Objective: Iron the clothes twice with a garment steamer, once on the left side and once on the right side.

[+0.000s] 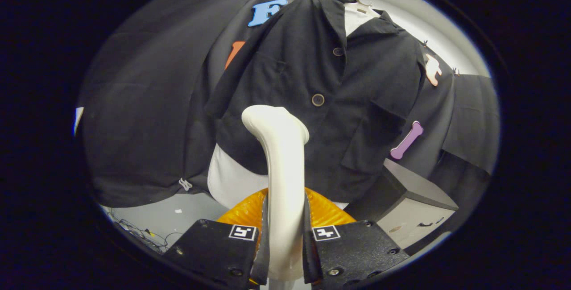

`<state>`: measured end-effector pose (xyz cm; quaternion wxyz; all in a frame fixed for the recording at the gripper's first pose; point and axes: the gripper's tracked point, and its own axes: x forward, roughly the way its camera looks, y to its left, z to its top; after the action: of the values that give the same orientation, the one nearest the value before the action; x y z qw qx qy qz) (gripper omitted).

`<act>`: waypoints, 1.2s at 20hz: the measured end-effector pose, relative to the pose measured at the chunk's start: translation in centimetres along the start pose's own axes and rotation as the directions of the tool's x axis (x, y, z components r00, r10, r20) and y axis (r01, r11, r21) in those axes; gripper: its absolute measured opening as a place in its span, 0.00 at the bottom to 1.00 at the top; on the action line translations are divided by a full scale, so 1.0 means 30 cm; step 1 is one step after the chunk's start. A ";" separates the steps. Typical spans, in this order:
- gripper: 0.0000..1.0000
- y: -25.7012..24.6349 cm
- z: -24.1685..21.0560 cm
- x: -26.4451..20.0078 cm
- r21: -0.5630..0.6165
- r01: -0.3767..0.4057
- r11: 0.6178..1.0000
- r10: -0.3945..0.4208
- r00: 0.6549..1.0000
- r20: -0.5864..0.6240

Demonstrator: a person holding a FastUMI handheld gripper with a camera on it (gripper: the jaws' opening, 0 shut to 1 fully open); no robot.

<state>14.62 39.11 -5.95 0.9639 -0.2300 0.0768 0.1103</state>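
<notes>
While clamped on the white steamer handle [284, 178], gripper [283, 254] aimed at the hanging black shirt [321, 102].

Both fingers pressed against the handle's sides; steamer head just ahead of them, level with the shirt's lower front, near the button placket [318, 99] and above the hem. Likely risks: handle twisting in a narrow grip; head snagging a button or dragging the loose hem, leaving one side unsteamed.

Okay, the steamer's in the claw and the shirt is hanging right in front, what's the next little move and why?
Probably ease the white garment steamer forward until its head meets the black shirt. The claw is shut on the steamer's handle, both fingers pressing its sides, and the head sits low on the shirt near the lower button, beside the placket. Whether it already touches the fabric cannot be told.
</notes>
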 end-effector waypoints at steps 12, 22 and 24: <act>0.32 0.065 -0.146 0.014 -0.014 0.013 1.000 -0.014 0.996 -0.091; 0.32 0.062 -0.276 -0.022 0.026 0.014 1.000 -0.009 0.985 -0.172; 0.32 0.016 -0.323 -0.081 0.032 0.005 0.999 0.001 0.982 -0.188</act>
<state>11.21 34.63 -14.22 0.9561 -0.2237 0.1689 0.0859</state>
